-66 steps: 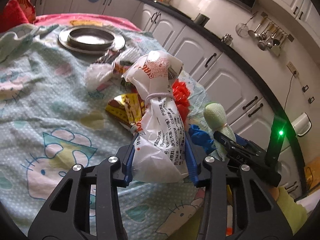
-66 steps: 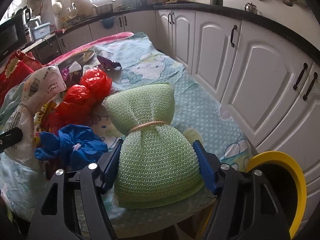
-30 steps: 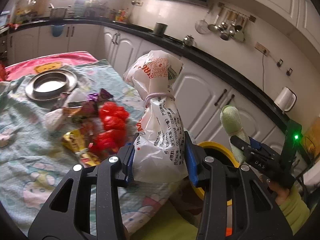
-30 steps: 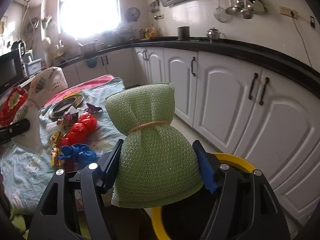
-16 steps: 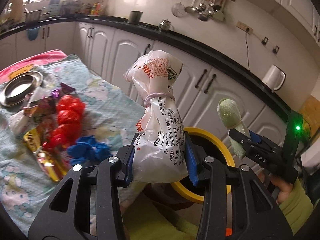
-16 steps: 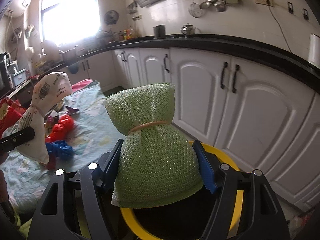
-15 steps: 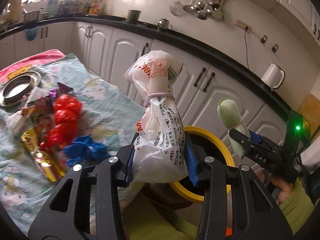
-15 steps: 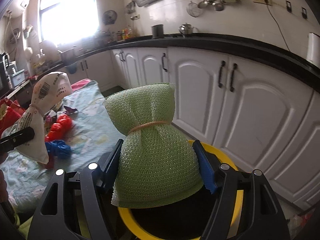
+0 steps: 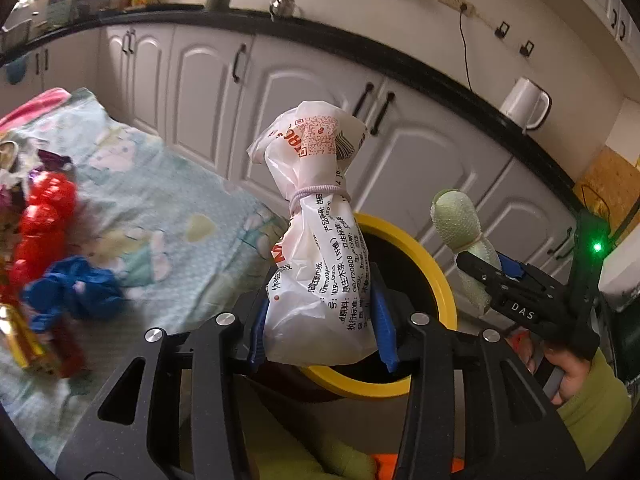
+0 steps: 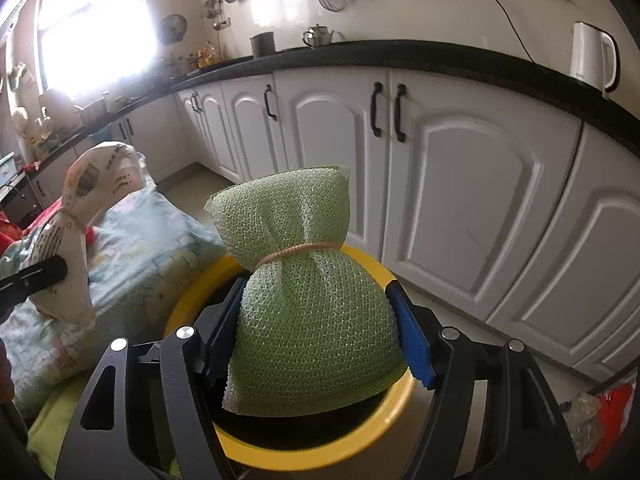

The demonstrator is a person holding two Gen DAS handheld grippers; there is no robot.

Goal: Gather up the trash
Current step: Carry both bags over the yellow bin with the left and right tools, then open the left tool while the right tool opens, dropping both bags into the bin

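My left gripper (image 9: 322, 320) is shut on a white printed plastic bag (image 9: 320, 240), tied at the neck with a band, which it holds above the near rim of a yellow-rimmed black bin (image 9: 424, 256). My right gripper (image 10: 320, 332) is shut on a green mesh bag (image 10: 308, 292) tied with a rubber band, directly over the same bin (image 10: 320, 452). The left wrist view shows the right gripper (image 9: 476, 264) and green bag (image 9: 458, 220) at the bin's right side. The white bag (image 10: 76, 232) appears at left in the right wrist view.
A table with a light blue cartoon cloth (image 9: 160, 208) lies left of the bin, with red bags (image 9: 44, 216), a blue bag (image 9: 76, 292) and wrappers (image 9: 20, 340) on it. White cabinets (image 10: 460, 184) under a black counter stand behind the bin. A white kettle (image 10: 592, 56) sits on the counter.
Both grippers have swung right, away from the table, and sunk toward the bin, each still gripping its bag. The bin's opening now lies right under the two bags.
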